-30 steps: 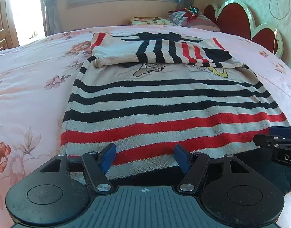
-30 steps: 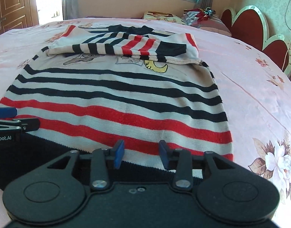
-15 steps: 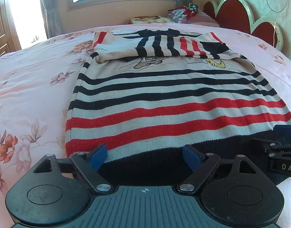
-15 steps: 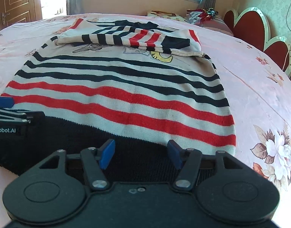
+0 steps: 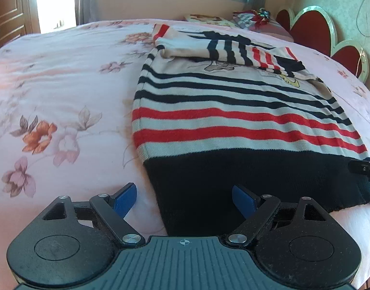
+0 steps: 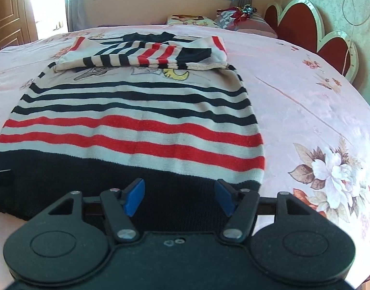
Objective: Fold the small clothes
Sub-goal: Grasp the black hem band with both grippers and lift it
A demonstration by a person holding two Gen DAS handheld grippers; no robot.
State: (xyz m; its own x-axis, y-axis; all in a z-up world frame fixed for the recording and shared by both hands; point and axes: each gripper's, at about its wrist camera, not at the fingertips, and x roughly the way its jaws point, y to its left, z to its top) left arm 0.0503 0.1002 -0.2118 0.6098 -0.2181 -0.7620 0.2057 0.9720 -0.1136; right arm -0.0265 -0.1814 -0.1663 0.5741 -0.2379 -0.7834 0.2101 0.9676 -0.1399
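Observation:
A small striped sweater (image 5: 235,118), cream with black and red stripes and a black hem band, lies flat on the bed; it also shows in the right wrist view (image 6: 136,120). Its sleeves (image 6: 146,55) are folded across the chest at the far end. My left gripper (image 5: 185,199) is open and empty over the hem's near left corner. My right gripper (image 6: 178,197) is open and empty over the hem's near right part. The tip of each gripper shows at the edge of the other's view.
The pink floral bedspread (image 5: 59,101) surrounds the sweater on all sides. Pillows (image 6: 235,20) and a red scalloped headboard (image 6: 303,27) stand at the far right. A window and a wooden door are behind the bed.
Both grippers have drawn back toward the near edge and opened wider. The left gripper has shifted left to the hem's corner. The sweater has not moved.

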